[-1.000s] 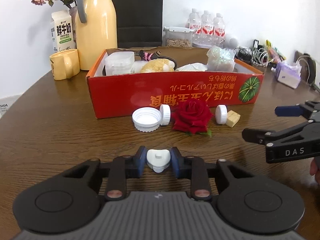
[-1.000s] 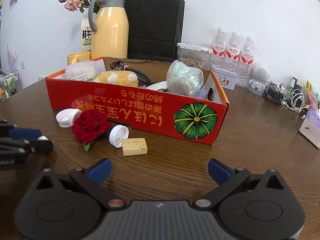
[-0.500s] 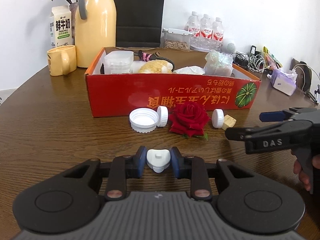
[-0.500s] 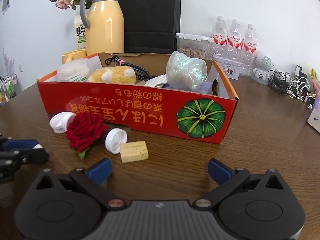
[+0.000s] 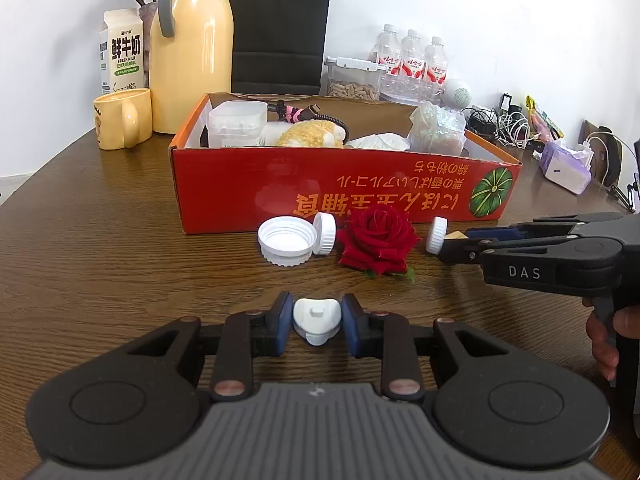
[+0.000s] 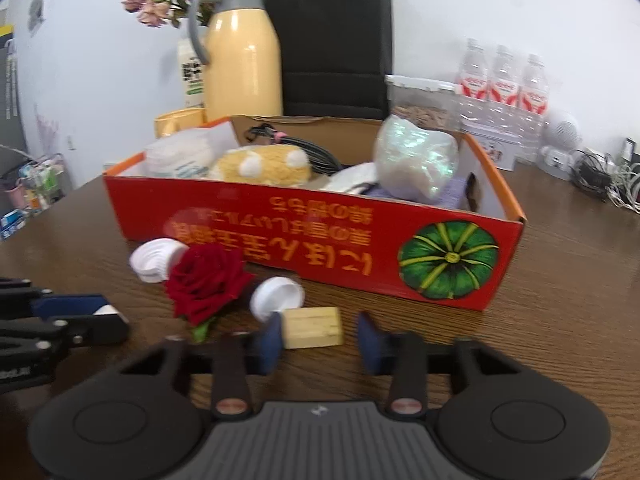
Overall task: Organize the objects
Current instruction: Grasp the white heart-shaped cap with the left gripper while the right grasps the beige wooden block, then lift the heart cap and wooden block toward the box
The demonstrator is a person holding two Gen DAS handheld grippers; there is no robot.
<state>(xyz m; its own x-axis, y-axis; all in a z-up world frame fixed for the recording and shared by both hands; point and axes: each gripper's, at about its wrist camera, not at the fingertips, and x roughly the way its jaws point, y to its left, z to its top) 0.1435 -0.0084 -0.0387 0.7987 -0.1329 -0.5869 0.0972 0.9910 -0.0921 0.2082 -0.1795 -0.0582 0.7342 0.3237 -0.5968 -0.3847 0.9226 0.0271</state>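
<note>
My left gripper (image 5: 316,322) is shut on a small white heart-shaped cap (image 5: 316,318), low over the wooden table. Beyond it lie a large white lid (image 5: 286,240), a small white cap (image 5: 325,234) and a red rose (image 5: 378,240), all before the red cardboard box (image 5: 320,184). My right gripper (image 6: 318,342) has its jaws closing around a tan wooden block (image 6: 314,326). The left pad is at the block's side, and a gap shows at the right pad. A white cap (image 6: 278,296) leans just behind the block, next to the rose (image 6: 206,280).
The red box (image 6: 280,232) holds a plush toy, a plastic tub, cables and a shiny bag. Behind it stand a yellow thermos (image 5: 192,48), a yellow mug (image 5: 122,122), a milk carton (image 5: 122,52), a black bag and water bottles (image 5: 412,60). Cables and a tissue pack (image 5: 566,168) lie at the right.
The right gripper came forward and left to the tan block, and its wide-open jaws narrowed around it. The left gripper kept still with the white cap.
</note>
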